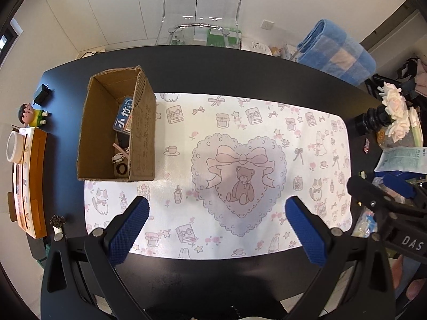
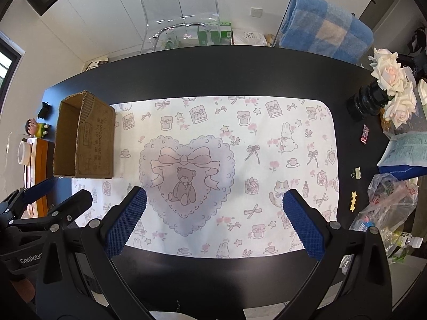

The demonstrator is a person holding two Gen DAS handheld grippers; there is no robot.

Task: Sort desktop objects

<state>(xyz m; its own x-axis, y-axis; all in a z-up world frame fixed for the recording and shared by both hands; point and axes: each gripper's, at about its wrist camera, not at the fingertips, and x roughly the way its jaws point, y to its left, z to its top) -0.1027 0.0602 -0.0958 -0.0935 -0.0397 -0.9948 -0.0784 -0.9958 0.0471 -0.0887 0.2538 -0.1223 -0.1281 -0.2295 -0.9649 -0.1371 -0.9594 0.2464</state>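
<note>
Left tongs (image 1: 217, 230): held wide apart over the near edge of the mat; nothing is gripped
Right tongs (image 2: 214, 222): likewise spread wide and empty; seen just right of the left tongs
Box (image 1: 117, 125): an open cardboard box is stood on the counter at the mat's far-left corner, its long axis running away from the viewer; a blue packet (image 1: 124, 117), a small dark ring and some pale bits are seen lying inside
Mat (image 1: 267, 122): white, printed with a bear in a heart; no loose thing is seen on it
Clip and star (image 2: 356, 173): a small binder clip and a yellow star piece (image 2: 353, 200) are seen on the dark counter just off the mat's right edge, near the right tongs, well apart from the box
Stage: sorted things already in the box and a bare mat would fit a late point; the small things off the mat's right edge would fit work remaining; it cannot be settled which
Counter (image 2: 213, 72): dark, smooth, rounded; clutter is kept to both ends
Room: a clear chair (image 1: 202, 8) and a blue blanket (image 1: 336, 50) are seen beyond the mat's far edge; white roses (image 2: 395, 90) beyond its right end
</note>
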